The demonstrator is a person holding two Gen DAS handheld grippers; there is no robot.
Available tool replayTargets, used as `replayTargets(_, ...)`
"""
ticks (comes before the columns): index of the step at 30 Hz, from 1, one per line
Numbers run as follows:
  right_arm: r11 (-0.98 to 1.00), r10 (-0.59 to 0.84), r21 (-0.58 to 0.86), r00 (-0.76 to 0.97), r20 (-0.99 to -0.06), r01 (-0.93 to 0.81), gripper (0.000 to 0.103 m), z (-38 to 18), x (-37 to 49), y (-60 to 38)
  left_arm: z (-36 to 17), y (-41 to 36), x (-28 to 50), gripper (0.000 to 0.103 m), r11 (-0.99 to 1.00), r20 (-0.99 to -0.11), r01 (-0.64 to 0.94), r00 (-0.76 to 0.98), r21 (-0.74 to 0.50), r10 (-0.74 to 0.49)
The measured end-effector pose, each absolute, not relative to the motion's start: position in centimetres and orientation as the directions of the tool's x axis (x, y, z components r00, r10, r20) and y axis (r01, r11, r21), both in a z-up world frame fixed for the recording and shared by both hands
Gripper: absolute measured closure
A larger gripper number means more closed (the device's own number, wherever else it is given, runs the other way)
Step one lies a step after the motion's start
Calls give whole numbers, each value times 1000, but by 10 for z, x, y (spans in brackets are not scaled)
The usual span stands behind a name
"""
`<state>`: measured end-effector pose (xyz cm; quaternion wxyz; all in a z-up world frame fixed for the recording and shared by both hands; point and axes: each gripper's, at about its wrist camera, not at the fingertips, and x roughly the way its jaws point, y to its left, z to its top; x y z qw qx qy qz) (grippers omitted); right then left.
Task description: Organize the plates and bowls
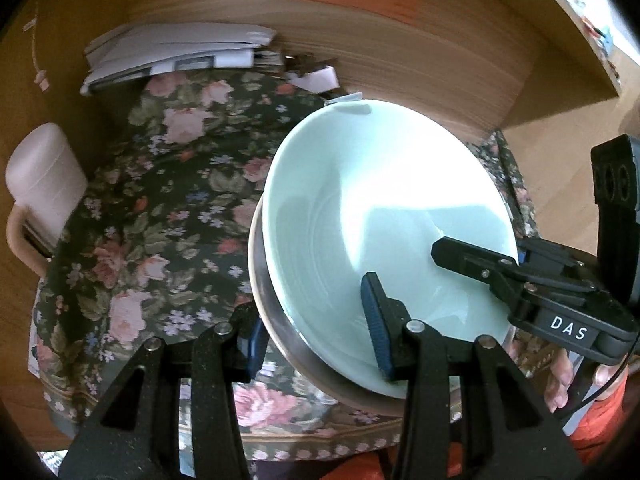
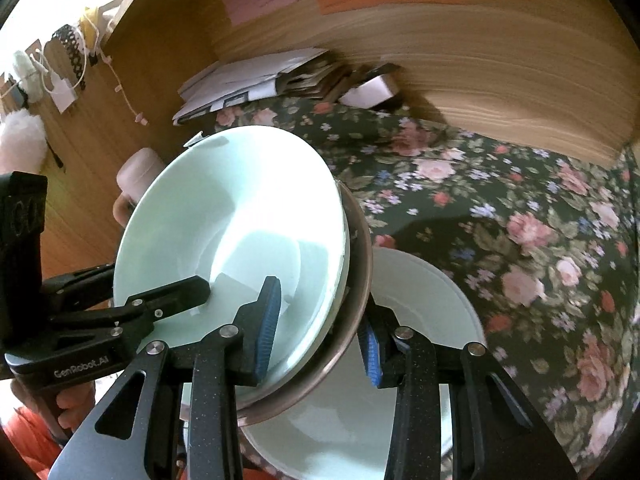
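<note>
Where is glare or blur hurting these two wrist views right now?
Left wrist view: sunlight blows out the upper inside of the pale green bowl; the pink jug is smeared. Right wrist view: glare on that bowl's wall, and the wooden back panel streaks with blur.

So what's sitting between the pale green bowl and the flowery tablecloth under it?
A shiny metal bowl cradles the pale green bowl. Below it, a white plate rests on the flowery tablecloth. The right wrist view shows this.
</note>
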<state>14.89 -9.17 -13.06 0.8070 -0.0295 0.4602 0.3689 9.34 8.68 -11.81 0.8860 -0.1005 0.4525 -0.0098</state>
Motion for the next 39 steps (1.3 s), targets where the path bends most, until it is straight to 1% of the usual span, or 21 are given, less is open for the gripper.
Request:
replayTargets(14,779,535,311,317,-783,-545,70,-141,145,-132,-133,42,94,60,983,-819,2,553,-186,-156)
replayTargets(26,783,540,352,282,-793,-513,70,-165,156,-138,-159,38,106,61,980,-850,-17,502,-198,-162)
replayTargets(29,781,535,325,301,-790,-533,70,-162,153,-139,-158,36,106,61,985,-841,-10,522,-174,-143)
replayTargets(35,800,511,250,400,-761,-546,66,-142,147,-149,-153,37,101,61,992,-821,-16,563,-128,-97)
replayTargets(39,799,527,247,441,-726,-549,66,-125,143,-156,-137,40,94,60,991,-792,-33,605,-127,-82)
